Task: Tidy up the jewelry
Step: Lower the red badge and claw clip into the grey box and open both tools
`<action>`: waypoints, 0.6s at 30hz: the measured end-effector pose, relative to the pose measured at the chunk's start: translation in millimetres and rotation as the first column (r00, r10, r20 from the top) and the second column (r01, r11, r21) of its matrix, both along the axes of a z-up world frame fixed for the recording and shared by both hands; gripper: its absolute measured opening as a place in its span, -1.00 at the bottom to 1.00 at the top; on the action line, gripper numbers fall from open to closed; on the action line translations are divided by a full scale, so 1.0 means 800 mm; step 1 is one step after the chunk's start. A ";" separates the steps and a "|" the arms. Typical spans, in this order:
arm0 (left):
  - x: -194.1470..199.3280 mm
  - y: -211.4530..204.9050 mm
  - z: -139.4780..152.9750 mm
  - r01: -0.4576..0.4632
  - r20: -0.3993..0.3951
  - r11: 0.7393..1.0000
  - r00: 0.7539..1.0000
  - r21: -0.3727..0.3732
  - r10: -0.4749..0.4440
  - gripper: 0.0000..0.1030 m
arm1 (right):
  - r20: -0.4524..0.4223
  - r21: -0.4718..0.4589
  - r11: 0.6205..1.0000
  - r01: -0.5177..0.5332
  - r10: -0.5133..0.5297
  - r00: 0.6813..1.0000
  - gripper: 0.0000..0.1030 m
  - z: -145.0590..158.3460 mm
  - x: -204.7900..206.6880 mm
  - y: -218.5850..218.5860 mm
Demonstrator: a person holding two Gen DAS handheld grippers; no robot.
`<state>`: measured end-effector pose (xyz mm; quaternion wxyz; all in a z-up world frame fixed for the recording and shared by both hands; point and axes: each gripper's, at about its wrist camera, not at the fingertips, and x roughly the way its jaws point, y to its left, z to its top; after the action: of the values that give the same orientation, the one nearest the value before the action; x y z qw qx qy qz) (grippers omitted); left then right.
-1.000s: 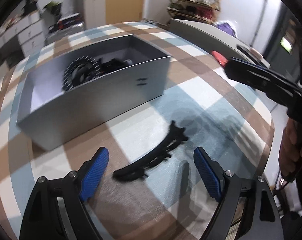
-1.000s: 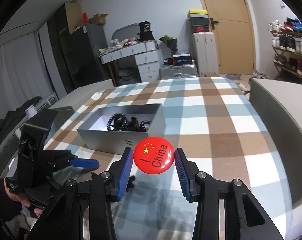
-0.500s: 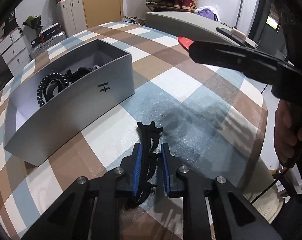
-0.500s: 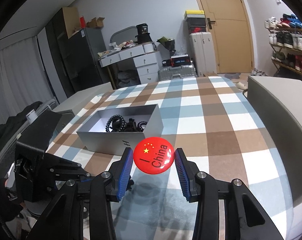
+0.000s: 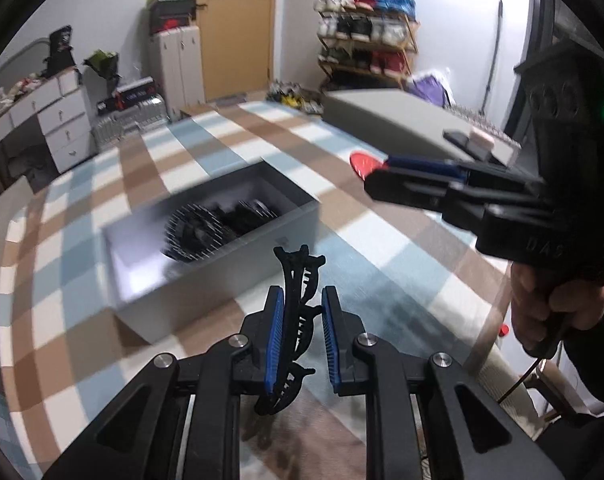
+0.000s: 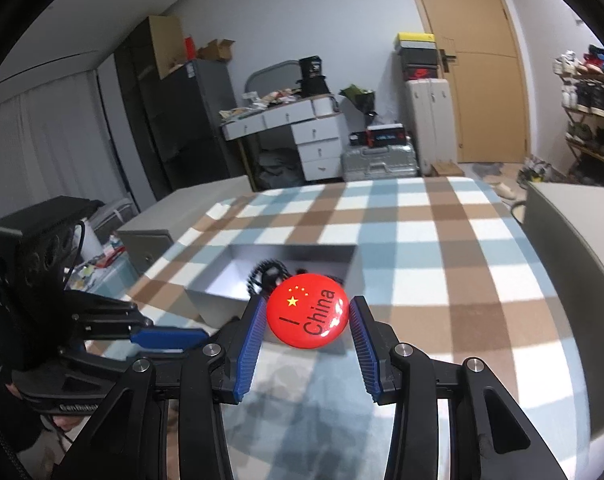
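The left gripper (image 5: pixel 302 338) is clenched on a black hair clip (image 5: pixel 295 316), which is clear of the checked tablecloth (image 5: pixel 382 240). The clip's long axis runs along the fingers, its toothed tip pointing away toward the grey box (image 5: pixel 221 276). That box sits mid-cloth, straight ahead and just beyond the clip's tip, with dark beaded bracelets (image 5: pixel 197 232) already inside (blurred here). The right gripper (image 6: pixel 304 344) grasps a red round badge (image 6: pixel 308 310) between its blue pads (image 6: pixel 249 344), held over the cloth short of the box's near wall. Both loads face the box; the left looks nearer, so its drop probably needs only a short forward reach over the near wall.
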<state>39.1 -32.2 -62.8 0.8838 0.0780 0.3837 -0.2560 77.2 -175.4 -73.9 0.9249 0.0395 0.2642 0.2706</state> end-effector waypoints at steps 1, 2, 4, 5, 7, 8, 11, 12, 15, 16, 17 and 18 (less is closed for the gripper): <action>0.002 0.005 0.004 -0.008 0.009 1.000 1.000 -0.004 0.008 -0.73 | 0.002 0.006 1.000 -0.010 0.010 1.000 -0.19 0.002 0.004 0.004; 0.006 0.011 0.010 -0.021 0.023 1.000 1.000 -0.009 0.021 -0.73 | 0.003 0.013 1.000 -0.021 0.021 1.000 -0.19 0.005 0.009 0.009; 0.014 0.021 0.015 -0.041 0.045 0.999 0.998 -0.016 0.042 -0.73 | 0.003 0.020 0.999 -0.037 0.037 0.999 -0.19 0.008 0.016 0.017; 0.019 0.026 0.018 -0.053 0.054 0.998 0.997 -0.019 0.054 -0.73 | 0.002 0.023 0.999 -0.047 0.047 0.999 -0.19 0.009 0.022 0.022; 0.027 0.034 0.020 -0.067 0.064 0.997 0.996 -0.026 0.068 -0.73 | 0.006 0.021 0.998 -0.060 0.059 0.998 -0.19 0.011 0.029 0.031; 0.033 0.038 0.021 -0.075 0.069 0.997 0.995 -0.031 0.077 -0.73 | 0.007 0.019 0.998 -0.066 0.066 0.998 -0.19 0.012 0.033 0.035; 0.048 0.048 0.021 -0.088 0.067 0.995 0.994 -0.047 0.091 -0.73 | 0.005 0.015 0.997 -0.082 0.082 0.997 -0.19 0.012 0.046 0.045; 0.050 0.050 0.020 -0.090 0.065 0.995 0.994 -0.052 0.093 -0.73 | 0.004 0.015 0.996 -0.083 0.083 0.997 -0.19 0.012 0.049 0.046; 0.062 0.055 0.017 -0.096 0.064 0.994 0.993 -0.059 0.100 -0.73 | -0.004 0.014 0.996 -0.089 0.089 0.996 -0.19 0.011 0.060 0.051; 0.067 0.056 0.016 -0.092 0.061 0.994 0.993 -0.065 0.096 -0.73 | -0.006 0.009 0.996 -0.091 0.091 0.996 -0.19 0.010 0.064 0.053; 0.071 0.057 0.015 -0.093 0.059 0.993 0.994 -0.067 0.097 -0.73 | -0.010 0.005 0.996 -0.093 0.093 0.996 -0.19 0.008 0.068 0.054; 0.075 0.058 0.014 -0.094 0.056 0.993 0.994 -0.066 0.097 -0.73 | -0.013 0.003 0.996 -0.094 0.094 0.995 -0.19 0.008 0.070 0.055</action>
<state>98.8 14.0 -51.7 0.9081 0.0390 0.3523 -0.2230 133.4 -131.3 -67.8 0.9093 0.0299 0.2713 0.3141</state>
